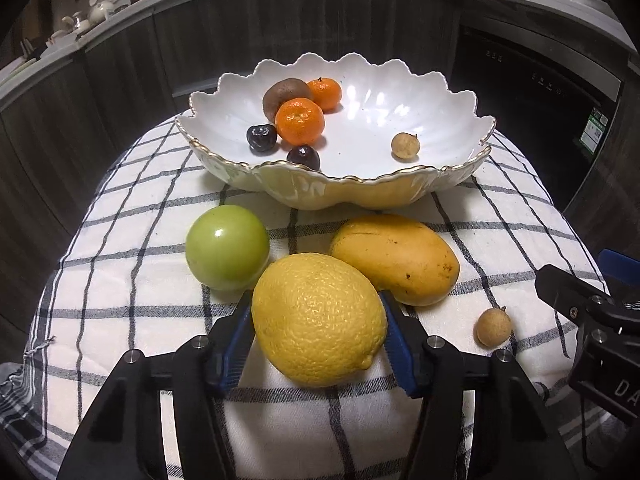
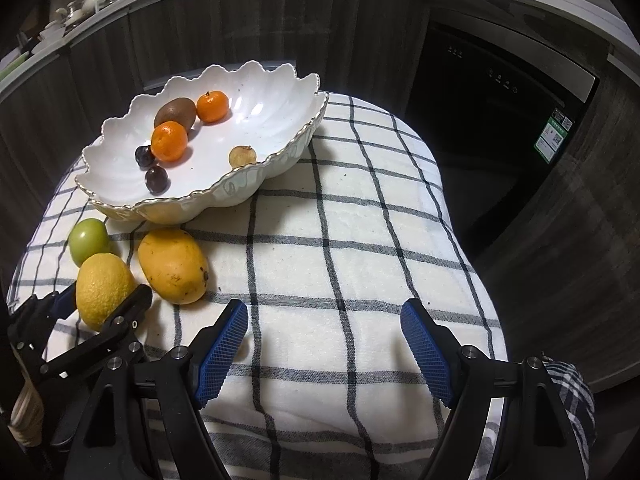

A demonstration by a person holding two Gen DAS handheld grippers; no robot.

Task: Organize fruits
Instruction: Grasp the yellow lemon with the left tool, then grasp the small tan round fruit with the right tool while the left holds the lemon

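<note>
Left wrist view shows the left gripper (image 1: 320, 320) with its jaws hugging the lemon (image 1: 318, 318) on the bench, near the bowl (image 1: 460, 178). It looks firm and bumpy, so its fat middle is best. The right gripper (image 2: 324, 330) is wide apart, holding nothing.

Overhead light glares off the white bowl (image 1: 400, 112); beyond it the cabinets sink into dimness, and fisheye bending darkens both views' corners.

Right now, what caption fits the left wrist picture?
Left gripper clasps a lemon before the scalloped fruit bowl.
</note>
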